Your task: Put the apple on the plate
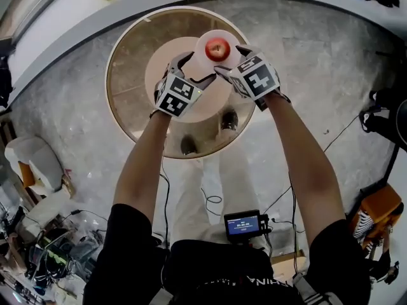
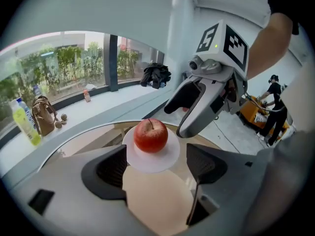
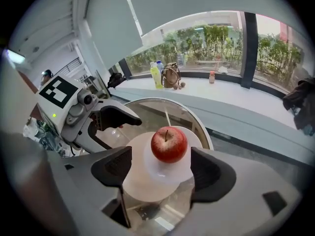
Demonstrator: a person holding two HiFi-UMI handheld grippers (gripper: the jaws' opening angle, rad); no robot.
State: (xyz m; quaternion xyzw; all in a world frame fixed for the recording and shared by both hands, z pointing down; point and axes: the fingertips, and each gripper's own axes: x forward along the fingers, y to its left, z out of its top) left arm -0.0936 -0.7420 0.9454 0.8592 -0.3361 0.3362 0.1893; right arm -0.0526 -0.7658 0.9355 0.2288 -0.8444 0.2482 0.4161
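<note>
The round glass table [image 1: 124, 88] fills the middle of the head view. You are leaning over it with both arms stretched toward its centre.

Your left claw [image 2: 157, 167] is spread wide. Its two dark pads stand well apart with nothing pinched between them. Your right claw [image 3: 161, 173] is spread the same way and is just as empty. From the head view the two claws sit close on either side of the near edge of the plate, their tips pointing in toward it. Neither looks to be touching it, though the angle makes that hard to be sure of.

The white plate [image 1: 202, 61] lies flat on the glass over the table's pale centre.

The apple [image 1: 217, 48] stands upright on the plate, stem up, roughly in the middle. Both gripper views show it just ahead of the open pads rather than between them, resting free on the plate with no pad against it.

Judged from this, your task looks done: the apple is on the plate and neither claw holds it. All that seems left is to draw both claws back clear of the plate. Do that without clipping its rim or nudging the apple, which could roll if bumped.
</note>
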